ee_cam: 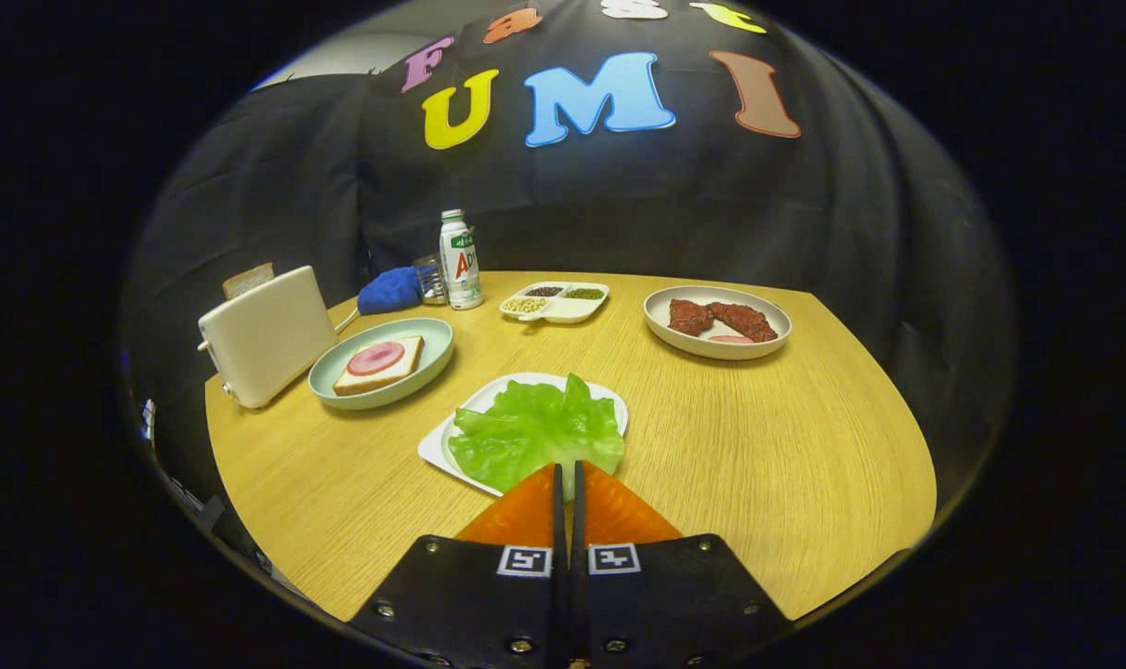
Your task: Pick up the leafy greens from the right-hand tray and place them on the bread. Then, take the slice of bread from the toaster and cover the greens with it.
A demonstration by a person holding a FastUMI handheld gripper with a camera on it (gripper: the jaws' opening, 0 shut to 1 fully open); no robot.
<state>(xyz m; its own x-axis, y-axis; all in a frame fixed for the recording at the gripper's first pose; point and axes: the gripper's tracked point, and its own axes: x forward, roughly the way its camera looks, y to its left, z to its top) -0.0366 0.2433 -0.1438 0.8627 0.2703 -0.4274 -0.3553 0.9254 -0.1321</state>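
Wood-grain table [758,446], matt; glossy leafy greens [535,429]; smooth toaster [268,336]; cloth wall [860,223].

Gripper [569,474]: two wedge-shaped fingers, tips nearly touching
Mounts: black plates — silver screws
Markings: square fiducial tags — one per finger base

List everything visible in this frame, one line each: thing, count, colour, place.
leafy greens: one, green, on the white tray just ahead of the gripper
white tray: one, white, under the greens
plate: one, pale green, beside the toaster
bread slice: one, on that plate, topped by a pink round slice
toaster: one, cream, with a bread slice sticking out the top
bottle: one, white, at the table's far edge
glass jar: one, clear, next to the bottle
cloth: one, blue, beside the jar
divided dish: one, white, holding beans
bowl: one, cream, holding dark red meat
table: one, wooden
gripper: one, fingers close together, at the greens' near edge
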